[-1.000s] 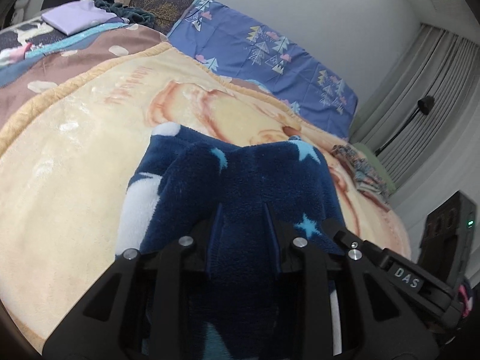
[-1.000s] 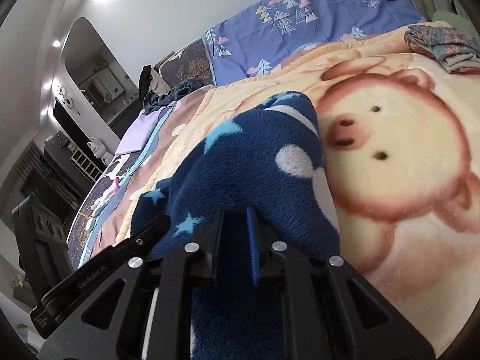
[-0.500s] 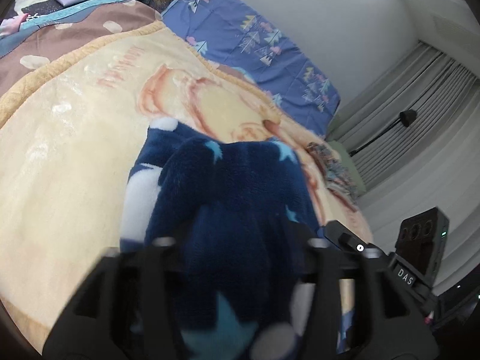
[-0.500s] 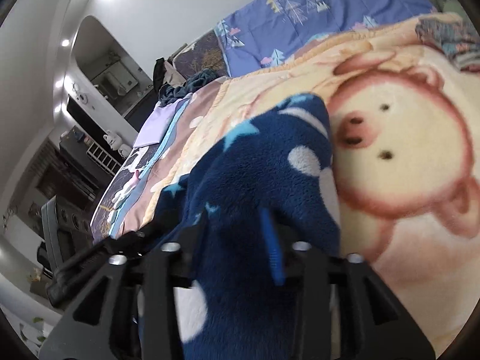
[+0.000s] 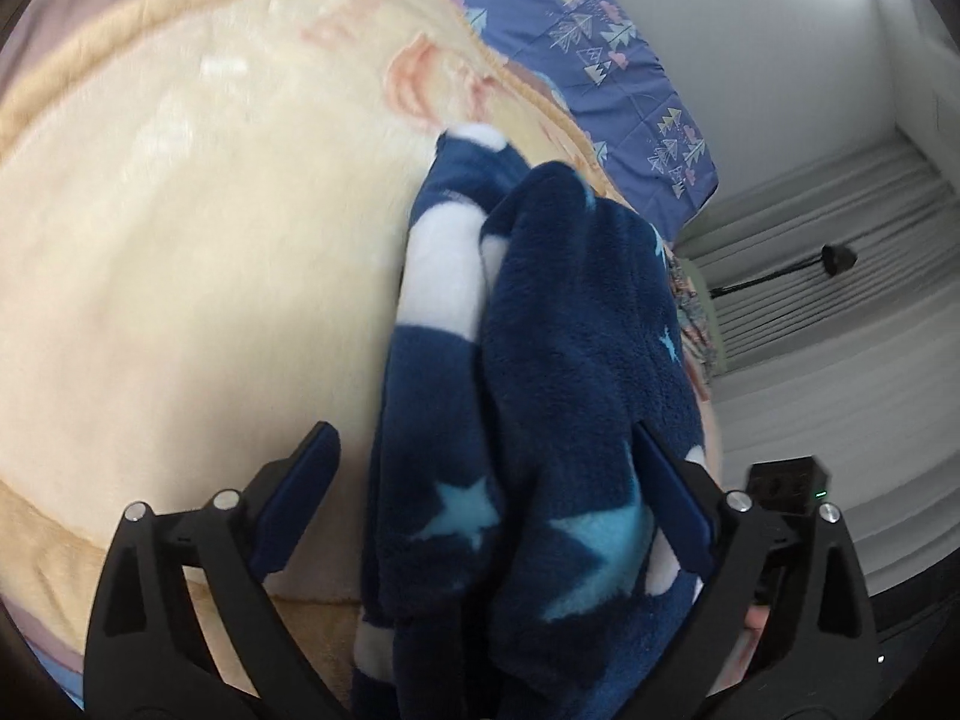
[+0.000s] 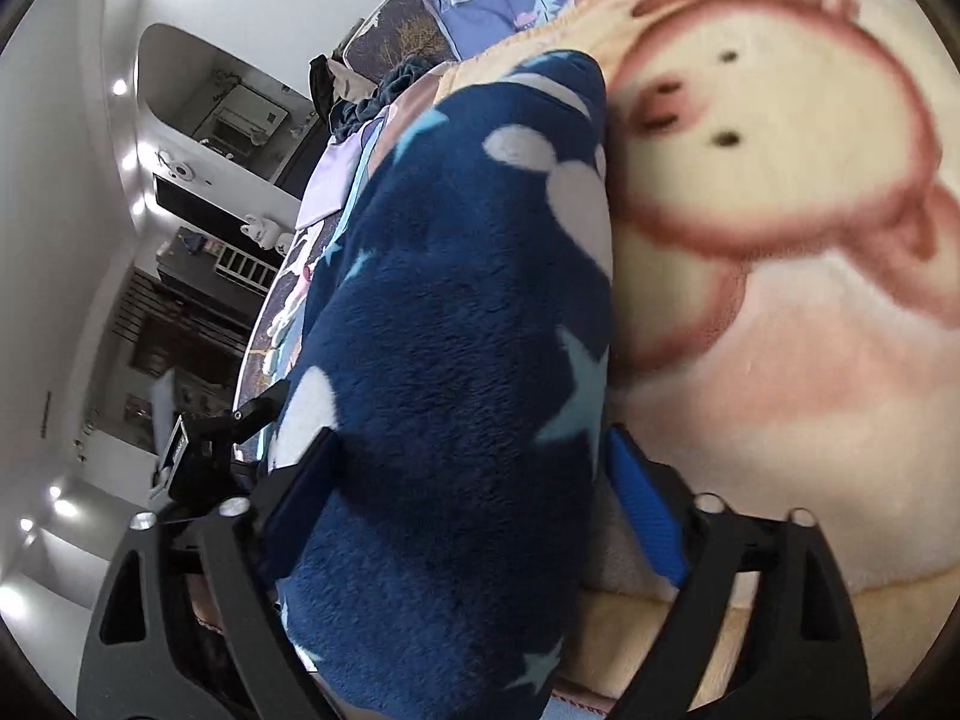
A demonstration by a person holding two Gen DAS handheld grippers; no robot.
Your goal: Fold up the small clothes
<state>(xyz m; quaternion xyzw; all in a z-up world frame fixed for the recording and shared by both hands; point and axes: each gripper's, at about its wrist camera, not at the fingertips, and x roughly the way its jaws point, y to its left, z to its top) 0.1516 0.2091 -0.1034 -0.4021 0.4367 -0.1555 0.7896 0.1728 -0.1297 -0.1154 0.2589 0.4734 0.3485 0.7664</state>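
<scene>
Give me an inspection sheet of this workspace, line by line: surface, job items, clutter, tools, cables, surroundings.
Surface: cream bear-print blanket on a bed.
Job's things: navy star-print fleece garment, bunched, lying between both tools' fingers.
Clutter: floral cloth behind the garment; lilac cloth and dark clothes at the far end.
Grippers: left tool open; right tool open.
Cables: nothing seen.
Surroundings: blue tree-print quilt, curtains, shelving.

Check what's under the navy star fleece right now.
The navy star fleece lies on the cream bear-print blanket, visible all around it. Whatever sits directly beneath the folded layers is covered; its near end drapes toward the camera.
</scene>
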